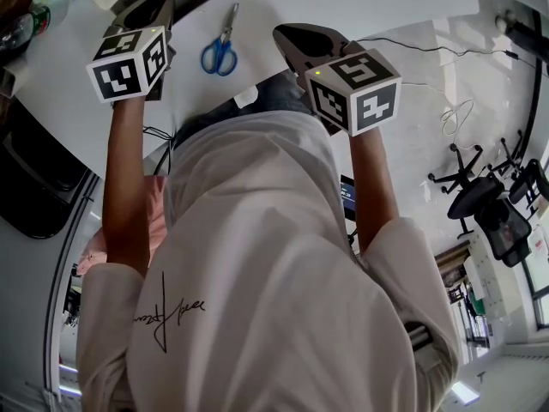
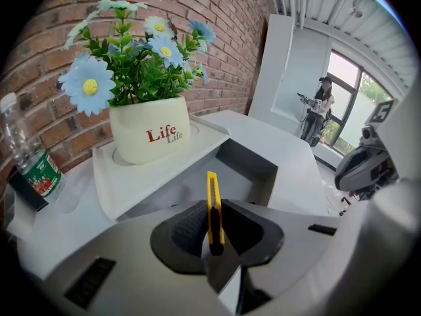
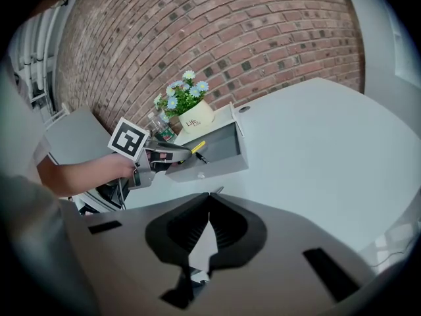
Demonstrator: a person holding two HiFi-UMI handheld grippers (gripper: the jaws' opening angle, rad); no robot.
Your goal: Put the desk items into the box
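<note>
At one box (image 3: 212,166), one knife (image 2: 211,188) in left claw (image 2: 214,206), one scissors (image 1: 221,51)

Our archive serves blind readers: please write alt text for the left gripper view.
The left tool grips a yellow utility knife over an open grey box. Behind it, against a brick wall, stand a white pot of blue flowers and a water bottle.

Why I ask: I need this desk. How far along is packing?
Done: a dark pen lies in the box. In hand: the left hand-held gripper is shut on a yellow utility knife at the box. Left: blue scissors on the table; right hand-held gripper shut, empty.
</note>
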